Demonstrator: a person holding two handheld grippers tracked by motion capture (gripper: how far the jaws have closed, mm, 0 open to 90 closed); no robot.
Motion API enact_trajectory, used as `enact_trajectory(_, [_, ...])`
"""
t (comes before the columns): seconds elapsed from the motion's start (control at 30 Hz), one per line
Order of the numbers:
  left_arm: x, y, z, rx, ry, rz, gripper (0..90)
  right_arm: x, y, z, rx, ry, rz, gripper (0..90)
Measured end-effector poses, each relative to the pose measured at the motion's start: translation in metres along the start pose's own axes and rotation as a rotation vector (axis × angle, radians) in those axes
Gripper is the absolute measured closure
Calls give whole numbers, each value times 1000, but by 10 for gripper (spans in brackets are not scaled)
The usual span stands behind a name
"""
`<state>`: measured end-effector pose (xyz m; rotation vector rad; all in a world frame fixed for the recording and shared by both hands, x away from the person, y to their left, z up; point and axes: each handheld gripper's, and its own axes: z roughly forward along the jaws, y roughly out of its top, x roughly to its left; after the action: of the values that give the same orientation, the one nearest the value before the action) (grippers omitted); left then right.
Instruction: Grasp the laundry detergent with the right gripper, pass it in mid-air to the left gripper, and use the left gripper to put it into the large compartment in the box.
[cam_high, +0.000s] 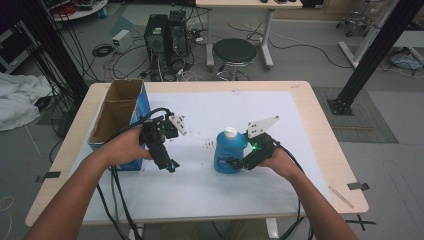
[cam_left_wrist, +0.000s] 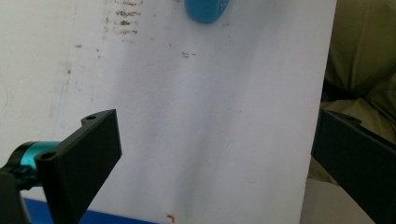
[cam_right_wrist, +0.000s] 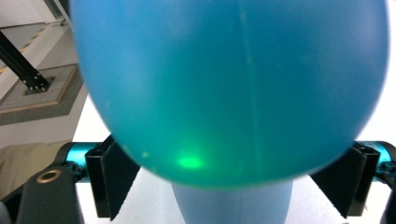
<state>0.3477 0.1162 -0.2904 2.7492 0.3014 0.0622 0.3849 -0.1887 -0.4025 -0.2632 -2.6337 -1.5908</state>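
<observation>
A blue bottle (cam_high: 230, 152) with a white cap (cam_high: 230, 132) stands upright near the middle of the white mat (cam_high: 200, 190). My right gripper (cam_high: 236, 163) comes in from its right and is shut on the lower body, one jaw on each side. In the right gripper view the bottle (cam_right_wrist: 229, 84) bulges close to the camera and hides the tips of the right gripper (cam_right_wrist: 233, 168). My left gripper (cam_high: 170, 165) hovers over the mat left of the bottle, open and holding nothing. The left gripper view has the left gripper (cam_left_wrist: 215, 130) above bare mat, with the bottle's base (cam_left_wrist: 205, 10) at the top edge.
An open cardboard box (cam_high: 117, 112) with a blue side stands at the table's left edge, just behind my left hand. Small dark marks (cam_high: 209, 144) spot the mat beside the bottle. A stool (cam_high: 234, 52) and computer towers (cam_high: 165, 35) stand on the floor beyond the table.
</observation>
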Motion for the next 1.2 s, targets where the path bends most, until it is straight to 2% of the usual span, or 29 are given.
enact_trajectory(0.1, [0,0,0,-1,1,-1,16,0,0,-1,-5,6,-7,234])
enact_trajectory(0.3, [0,1,1,0,0,0,16,0,0,1,-12,6,-9,247])
enact_trajectory(0.57, [0,1,0,2,0,0,16,0,-1,1,-15,6,-17,314])
enact_trajectory(0.87, [0,1,0,3,2,0,16,-1,-1,2,-24,0,-23,335])
enact_trajectory(1.2, [0,1,1,6,1,2,16,0,-2,2,-32,0,-42,417])
